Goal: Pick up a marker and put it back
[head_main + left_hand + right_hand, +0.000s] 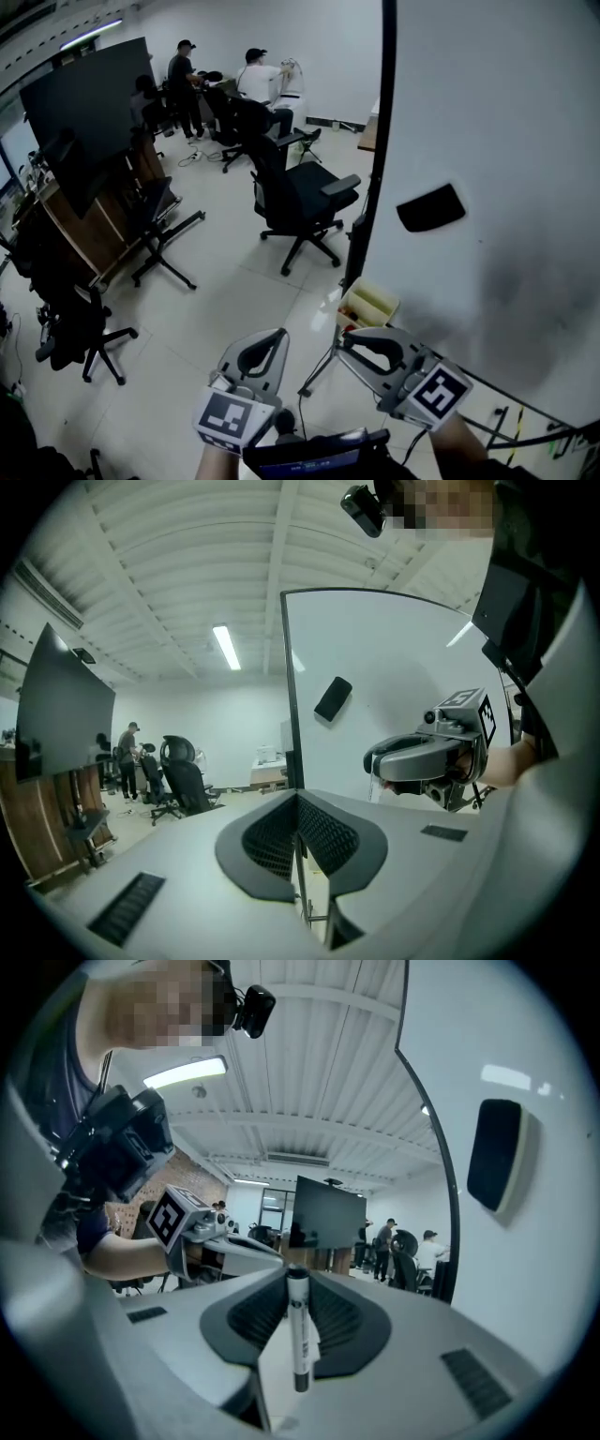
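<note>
Head view: whiteboard [487, 112] over tiled floor [225, 291]

The head camera is looking steeply down past the left gripper [277, 336] and right gripper [343, 341]. Each gripper camera is sitting close behind its jaws, facing level; all three are sharing the whiteboard [487, 141].

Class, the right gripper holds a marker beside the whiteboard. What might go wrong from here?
The right gripper grips the marker only along a short stretch, so it might slip or swivel. The left gripper sits close by and might knock it. The whiteboard is near; the marker might strike it.
</note>
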Demonstrator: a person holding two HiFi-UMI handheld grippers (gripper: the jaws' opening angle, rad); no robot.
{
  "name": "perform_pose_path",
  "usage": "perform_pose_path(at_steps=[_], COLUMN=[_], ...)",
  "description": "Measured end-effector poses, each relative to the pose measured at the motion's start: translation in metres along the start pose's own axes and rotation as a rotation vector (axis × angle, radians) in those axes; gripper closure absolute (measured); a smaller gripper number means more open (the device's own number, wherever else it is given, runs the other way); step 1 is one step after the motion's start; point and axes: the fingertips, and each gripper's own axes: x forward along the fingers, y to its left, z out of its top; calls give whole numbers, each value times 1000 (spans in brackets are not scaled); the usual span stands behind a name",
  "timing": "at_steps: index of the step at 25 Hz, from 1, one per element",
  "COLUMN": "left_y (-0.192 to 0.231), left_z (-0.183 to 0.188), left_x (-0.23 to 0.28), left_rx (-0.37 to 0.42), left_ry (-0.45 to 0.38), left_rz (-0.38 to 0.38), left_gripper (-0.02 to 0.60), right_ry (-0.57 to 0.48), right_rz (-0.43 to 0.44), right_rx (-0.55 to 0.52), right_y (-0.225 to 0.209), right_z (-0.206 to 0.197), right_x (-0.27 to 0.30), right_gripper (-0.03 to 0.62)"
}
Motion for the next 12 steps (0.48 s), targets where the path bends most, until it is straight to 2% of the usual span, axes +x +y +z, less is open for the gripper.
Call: perform_pose_path(at_steps=[7, 12], left_y=[63, 101], left_z=[12, 9], left_x=[38, 63], left_rx=[-18, -40], left_ry=[-43, -60], left_rz=[-172, -264], left_gripper=[581, 581], right_ry=[38, 73], right_rz=[-188, -382], right_rx=[7, -3], right_y=[-38, -69], right_z=[14, 14], right_x=[46, 63], right_gripper=[505, 505])
